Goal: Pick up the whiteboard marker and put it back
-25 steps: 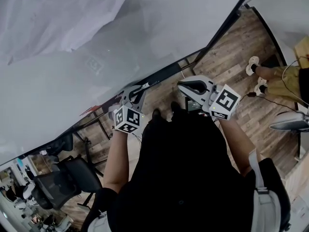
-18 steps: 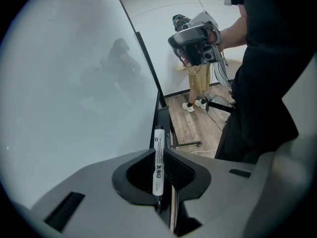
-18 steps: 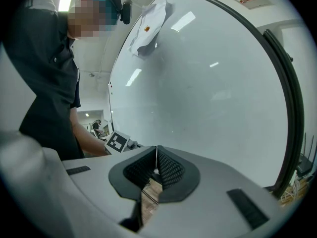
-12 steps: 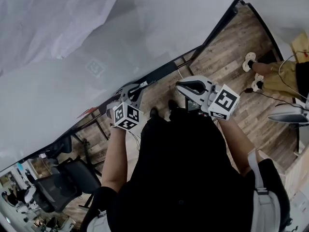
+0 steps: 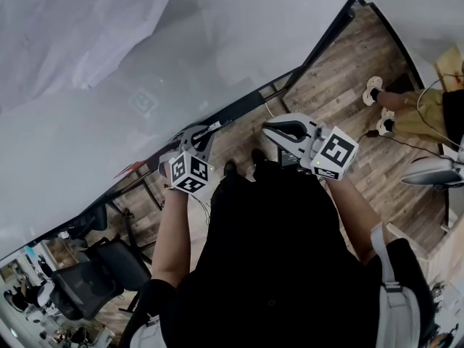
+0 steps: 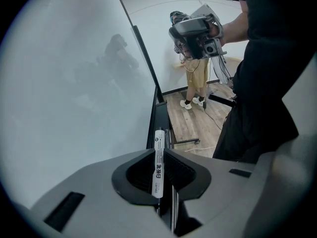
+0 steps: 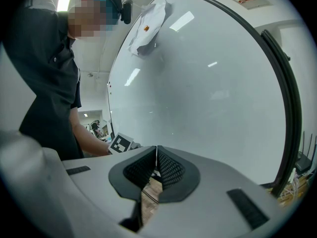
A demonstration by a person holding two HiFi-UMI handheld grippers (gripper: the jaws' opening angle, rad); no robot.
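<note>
The white whiteboard marker (image 6: 158, 162) with black print sits upright between the pads of my left gripper (image 6: 158, 155), which is shut on it. Its far end points at the black tray (image 6: 157, 114) along the whiteboard's (image 6: 74, 83) lower edge, a little above it. In the head view the left gripper (image 5: 205, 133) hovers by that tray (image 5: 246, 107) with the marker (image 5: 214, 127) sticking out. My right gripper (image 5: 272, 129) is held level beside it, jaws shut and empty (image 7: 156, 155).
A bystander in tan shorts (image 5: 417, 114) stands on the wooden floor (image 5: 348, 71) at right, with cables nearby. A black office chair (image 5: 101, 267) is at lower left. A white cloth (image 7: 148, 19) hangs high on the board.
My left gripper has sunk slightly toward the tray with the marker still in it. The right gripper has stayed put. The bystander's feet have shifted.
</note>
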